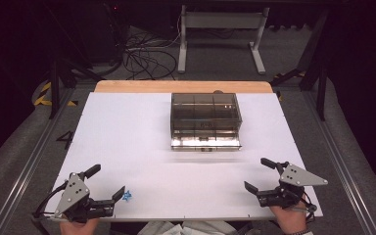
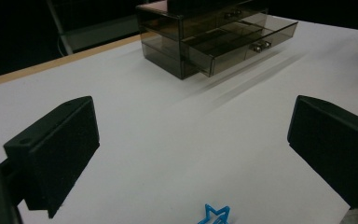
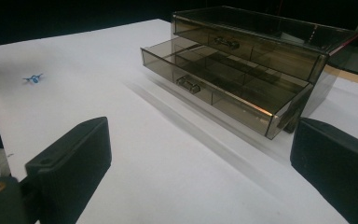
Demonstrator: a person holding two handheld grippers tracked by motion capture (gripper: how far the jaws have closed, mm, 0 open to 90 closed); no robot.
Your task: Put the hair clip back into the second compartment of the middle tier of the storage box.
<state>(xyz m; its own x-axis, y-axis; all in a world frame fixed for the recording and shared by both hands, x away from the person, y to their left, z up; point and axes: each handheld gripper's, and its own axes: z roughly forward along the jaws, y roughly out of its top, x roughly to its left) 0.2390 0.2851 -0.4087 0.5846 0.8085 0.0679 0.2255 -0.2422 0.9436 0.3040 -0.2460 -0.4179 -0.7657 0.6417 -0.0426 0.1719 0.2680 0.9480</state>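
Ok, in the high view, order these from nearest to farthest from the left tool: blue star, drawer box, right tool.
1. Blue star: on the table just beside the left tool.
2. Drawer box: mid-table, farther back.
3. Right tool: opposite front corner.

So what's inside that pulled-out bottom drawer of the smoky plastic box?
The open lower drawer shows only bare divided compartments; nothing visible lies in them. Its rear part, under the box top, is covered.

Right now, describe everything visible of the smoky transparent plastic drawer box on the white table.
The smoky transparent plastic drawer box is a low rectangular chest of brownish see-through plastic, standing upright at the far middle of the white table. It has two drawer levels with small handles. The lower drawer is pulled out, showing divided compartments that look empty; the upper level is closed. Nothing touches the box but the table.
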